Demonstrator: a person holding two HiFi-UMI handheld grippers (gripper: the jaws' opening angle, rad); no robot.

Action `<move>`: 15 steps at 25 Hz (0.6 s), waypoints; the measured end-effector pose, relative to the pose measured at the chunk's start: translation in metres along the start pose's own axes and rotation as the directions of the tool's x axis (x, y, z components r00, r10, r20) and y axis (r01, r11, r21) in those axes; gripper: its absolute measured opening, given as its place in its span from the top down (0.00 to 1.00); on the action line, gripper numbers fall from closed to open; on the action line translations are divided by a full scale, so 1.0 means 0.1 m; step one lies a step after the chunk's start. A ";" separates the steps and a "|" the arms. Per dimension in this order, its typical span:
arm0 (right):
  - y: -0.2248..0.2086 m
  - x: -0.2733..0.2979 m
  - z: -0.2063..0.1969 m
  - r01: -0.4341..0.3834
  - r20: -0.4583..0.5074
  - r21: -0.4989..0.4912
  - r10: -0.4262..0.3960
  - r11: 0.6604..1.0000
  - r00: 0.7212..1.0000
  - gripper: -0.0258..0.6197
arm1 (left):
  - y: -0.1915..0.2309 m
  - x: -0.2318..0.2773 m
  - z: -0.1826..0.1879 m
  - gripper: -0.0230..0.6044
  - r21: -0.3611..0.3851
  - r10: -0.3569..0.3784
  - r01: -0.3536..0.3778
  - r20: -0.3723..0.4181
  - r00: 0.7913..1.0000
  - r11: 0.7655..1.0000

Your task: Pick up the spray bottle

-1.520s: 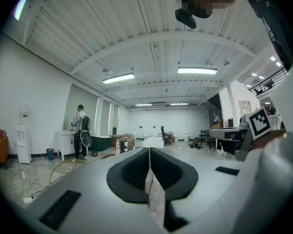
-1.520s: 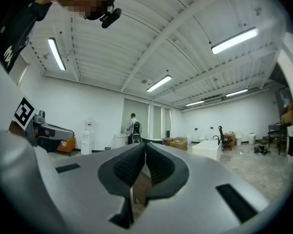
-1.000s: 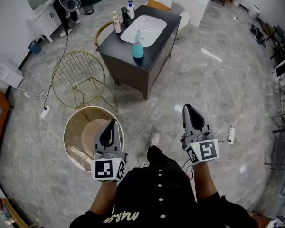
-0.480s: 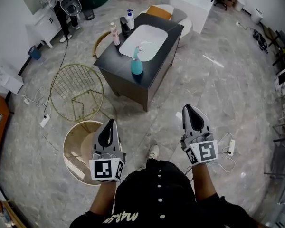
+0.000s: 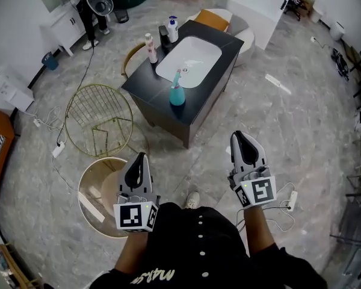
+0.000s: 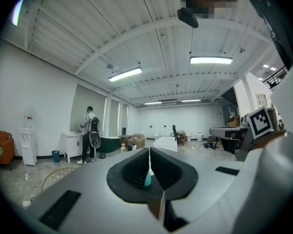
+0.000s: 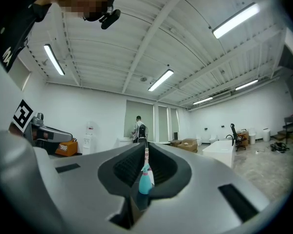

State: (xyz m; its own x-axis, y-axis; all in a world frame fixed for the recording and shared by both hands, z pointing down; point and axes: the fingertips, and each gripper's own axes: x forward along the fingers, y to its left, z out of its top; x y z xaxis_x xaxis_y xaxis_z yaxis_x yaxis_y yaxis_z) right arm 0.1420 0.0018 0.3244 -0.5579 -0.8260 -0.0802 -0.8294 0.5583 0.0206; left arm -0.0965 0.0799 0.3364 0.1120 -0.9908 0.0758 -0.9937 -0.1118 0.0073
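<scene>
The teal spray bottle (image 5: 177,93) with a pink-and-white head stands on the front edge of a black vanity (image 5: 216,56), beside its white sink (image 5: 189,62). Both grippers are held level over the floor, well short of the vanity. My left gripper (image 5: 139,156) is shut and empty; in the left gripper view the bottle (image 6: 147,179) shows far off through the slit above its jaws (image 6: 149,151). My right gripper (image 5: 240,136) is shut and empty too, and the bottle (image 7: 145,183) lines up beyond its tips (image 7: 145,145).
A gold wire chair (image 5: 99,116) and a round tub (image 5: 87,182) stand on the floor to the left. Two bottles (image 5: 150,47) and a dark holder sit at the vanity's back. Cables and a plug (image 5: 289,200) lie at the right. A person (image 5: 96,5) stands far back.
Both grippers have travelled forward with the person toward the vanity; the round tub now lies further back under the left gripper. Both stay shut.
</scene>
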 end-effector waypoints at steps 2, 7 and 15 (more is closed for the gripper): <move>-0.02 0.07 -0.01 -0.005 0.001 0.008 0.005 1.000 1.000 0.96 | 0.00 0.04 -0.02 0.94 0.000 0.007 -0.007 -0.008 1.000 1.000; -0.05 0.28 -0.10 -0.028 -0.013 0.017 0.028 0.999 1.000 0.96 | 0.12 0.17 -0.07 0.94 -0.010 0.039 -0.039 -0.019 0.999 0.999; -0.14 0.76 -0.20 -0.043 -0.027 -0.005 0.043 0.999 0.999 0.96 | 0.33 0.62 -0.11 0.94 -0.024 0.036 -0.036 -0.010 0.999 0.999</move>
State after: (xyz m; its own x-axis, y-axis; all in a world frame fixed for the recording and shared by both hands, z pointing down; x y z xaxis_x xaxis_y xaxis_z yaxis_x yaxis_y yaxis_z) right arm 0.1110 -0.0707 0.3377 -0.5935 -0.8032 -0.0519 -0.8048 0.5929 0.0289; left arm -0.1219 0.0158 0.3519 0.0760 -0.9934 0.0860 -0.9969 -0.0738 0.0289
